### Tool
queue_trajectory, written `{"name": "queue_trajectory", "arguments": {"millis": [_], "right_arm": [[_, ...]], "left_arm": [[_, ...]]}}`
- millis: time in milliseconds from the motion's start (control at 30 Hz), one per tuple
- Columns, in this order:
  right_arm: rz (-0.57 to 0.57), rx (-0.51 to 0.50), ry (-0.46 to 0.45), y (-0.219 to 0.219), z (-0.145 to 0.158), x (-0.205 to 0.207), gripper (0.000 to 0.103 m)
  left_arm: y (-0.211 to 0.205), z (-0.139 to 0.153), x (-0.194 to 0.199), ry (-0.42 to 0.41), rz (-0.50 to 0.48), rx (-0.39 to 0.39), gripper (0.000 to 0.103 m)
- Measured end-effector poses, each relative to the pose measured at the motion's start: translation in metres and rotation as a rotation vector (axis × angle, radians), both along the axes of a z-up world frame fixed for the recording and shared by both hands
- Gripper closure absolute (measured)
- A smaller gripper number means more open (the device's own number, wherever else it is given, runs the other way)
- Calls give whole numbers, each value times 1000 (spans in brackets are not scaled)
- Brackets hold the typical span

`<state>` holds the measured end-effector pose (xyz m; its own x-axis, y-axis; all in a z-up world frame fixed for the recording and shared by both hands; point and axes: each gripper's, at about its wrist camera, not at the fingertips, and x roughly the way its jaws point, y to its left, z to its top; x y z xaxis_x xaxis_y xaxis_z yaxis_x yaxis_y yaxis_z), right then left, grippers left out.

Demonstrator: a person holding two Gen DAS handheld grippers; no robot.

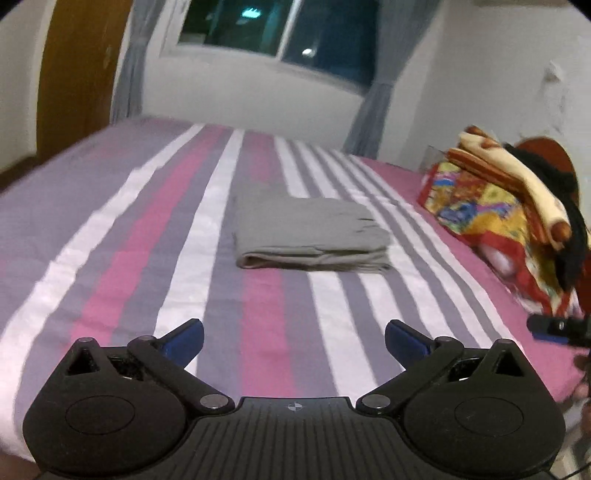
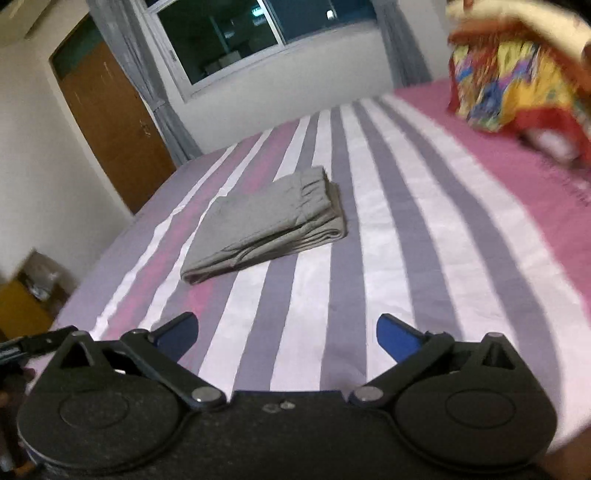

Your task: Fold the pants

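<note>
Grey pants (image 1: 308, 234) lie folded into a compact stack in the middle of the striped bed (image 1: 110, 240); in the right wrist view the pants (image 2: 267, 227) lie left of centre, waistband at the far end. My left gripper (image 1: 294, 338) stands wide open near the bed's front edge, well short of the pants, nothing between its blue fingers (image 1: 186, 336). My right gripper (image 2: 287, 332) is likewise wide open and empty, above the near part of the bed (image 2: 424, 229). Its tip also shows at the right edge of the left wrist view.
A colourful pile of bedding and pillows (image 1: 506, 210) sits at the bed's right side, also the pile (image 2: 517, 85) in the right wrist view. A wooden door (image 2: 110, 122) and a curtained window (image 1: 280, 33) stand behind. A yellow box (image 2: 26, 299) is beside the bed at left.
</note>
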<state>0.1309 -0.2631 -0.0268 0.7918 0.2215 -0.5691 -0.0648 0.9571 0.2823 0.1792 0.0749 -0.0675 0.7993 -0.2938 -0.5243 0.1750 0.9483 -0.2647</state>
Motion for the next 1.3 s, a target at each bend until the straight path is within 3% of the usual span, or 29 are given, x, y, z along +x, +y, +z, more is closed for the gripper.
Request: {"name": "queue_trajectory", "arguments": {"millis": [167, 333, 533, 733, 933, 1300], "right_arm": [[46, -82, -26, 30, 19, -50, 0], [44, -180, -119, 57, 30, -101, 0], [25, -252, -204, 66, 41, -139, 0], [16, -260, -230, 66, 51, -137, 0], [18, -273, -244, 69, 53, -126, 0], [20, -274, -241, 72, 47, -127, 0]], "left_arm": [[-17, 29, -68, -74, -42, -1, 0], [-30, 51, -126, -133, -44, 3, 0], [-29, 67, -169, -200, -14, 16, 0], [-27, 76, -180, -253, 13, 68, 0], [-16, 77, -170, -250, 52, 47, 0], [-24, 75, -174, -256, 37, 70, 0]]}}
